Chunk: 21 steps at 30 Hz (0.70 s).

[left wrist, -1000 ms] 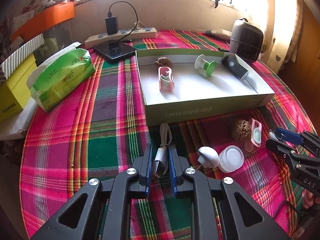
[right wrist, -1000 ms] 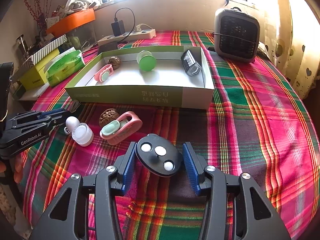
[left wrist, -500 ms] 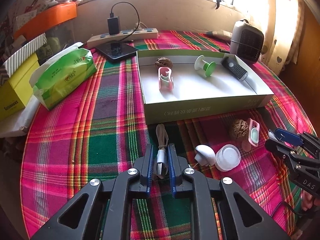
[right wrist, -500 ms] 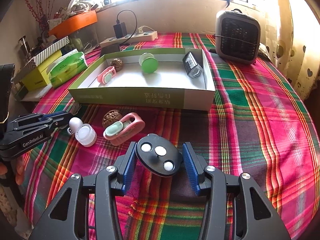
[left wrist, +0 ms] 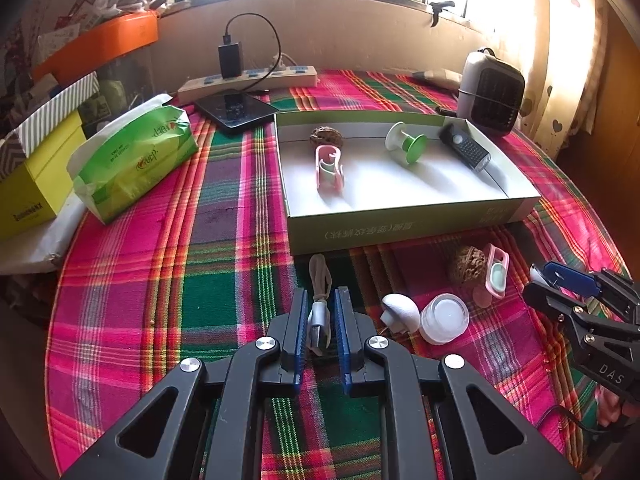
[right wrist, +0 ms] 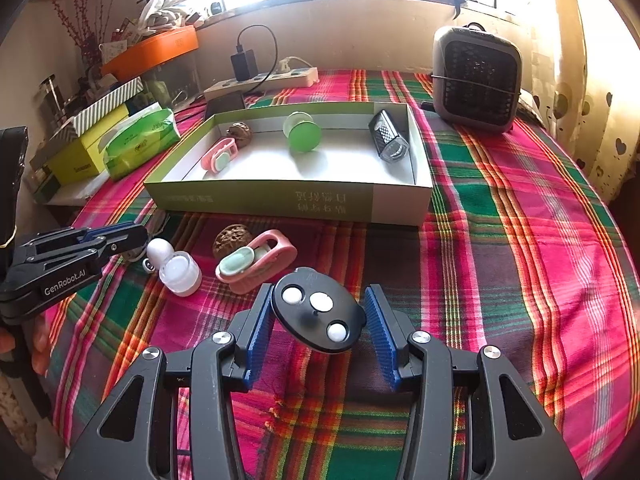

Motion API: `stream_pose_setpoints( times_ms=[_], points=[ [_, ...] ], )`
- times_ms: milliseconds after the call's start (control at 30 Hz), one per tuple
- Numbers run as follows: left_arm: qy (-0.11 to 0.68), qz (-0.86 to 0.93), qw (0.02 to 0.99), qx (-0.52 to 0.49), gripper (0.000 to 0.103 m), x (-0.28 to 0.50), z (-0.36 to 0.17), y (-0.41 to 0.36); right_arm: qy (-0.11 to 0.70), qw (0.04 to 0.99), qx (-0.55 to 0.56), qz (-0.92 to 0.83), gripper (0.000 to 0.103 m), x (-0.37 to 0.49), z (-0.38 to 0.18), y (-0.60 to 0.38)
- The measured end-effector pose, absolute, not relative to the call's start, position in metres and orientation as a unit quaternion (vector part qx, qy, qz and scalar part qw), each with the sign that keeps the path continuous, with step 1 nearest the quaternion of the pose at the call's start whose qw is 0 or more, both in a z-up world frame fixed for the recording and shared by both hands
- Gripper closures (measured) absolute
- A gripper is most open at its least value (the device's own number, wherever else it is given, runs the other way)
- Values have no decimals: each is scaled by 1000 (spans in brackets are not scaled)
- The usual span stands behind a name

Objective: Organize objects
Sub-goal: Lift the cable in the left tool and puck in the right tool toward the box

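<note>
Across the plaid cloth [left wrist: 168, 280], the open box [left wrist: 400, 228] served as the landmark for everything else. Behind its right corner stood a heater [right wrist: 476, 80]; well to its left lay a green tissue pack [left wrist: 132, 160]; behind its left corner rested a phone [left wrist: 236, 110]. Inside the box lay a pink clip [left wrist: 328, 168], a walnut [left wrist: 326, 136] just behind that clip, a green spool [left wrist: 406, 146] and a dark flashlight [left wrist: 466, 150] at the right wall. In front of the box, the left gripper [left wrist: 322, 312] had just closed to its narrowest on a grey cable [left wrist: 320, 308], pads pressing the plug end while the loop reached toward the box's front wall. Further right in front of the box, the right gripper [right wrist: 320, 312] stood partly open around a black disc [right wrist: 318, 310] with three white dots; whether both pads touched it could not be told. Between the grippers, before the box, sat a second clip [right wrist: 256, 260], a second walnut [right wrist: 232, 240], a white jar [right wrist: 180, 274] and a white plug [left wrist: 402, 310].
</note>
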<state>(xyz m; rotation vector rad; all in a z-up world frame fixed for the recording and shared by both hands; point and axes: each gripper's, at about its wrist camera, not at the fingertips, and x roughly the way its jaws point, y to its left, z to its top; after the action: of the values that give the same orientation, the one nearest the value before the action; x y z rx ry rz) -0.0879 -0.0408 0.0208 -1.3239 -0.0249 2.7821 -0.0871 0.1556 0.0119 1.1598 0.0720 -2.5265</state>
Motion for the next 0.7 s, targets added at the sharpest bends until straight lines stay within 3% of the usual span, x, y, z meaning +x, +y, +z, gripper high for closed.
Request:
stream_pose_setpoints(
  times_ms=[700],
  points=[
    [-4,911,41,-410,91,-81,36,-32,17,188,393,-900,56,-84,24,157]
  ],
)
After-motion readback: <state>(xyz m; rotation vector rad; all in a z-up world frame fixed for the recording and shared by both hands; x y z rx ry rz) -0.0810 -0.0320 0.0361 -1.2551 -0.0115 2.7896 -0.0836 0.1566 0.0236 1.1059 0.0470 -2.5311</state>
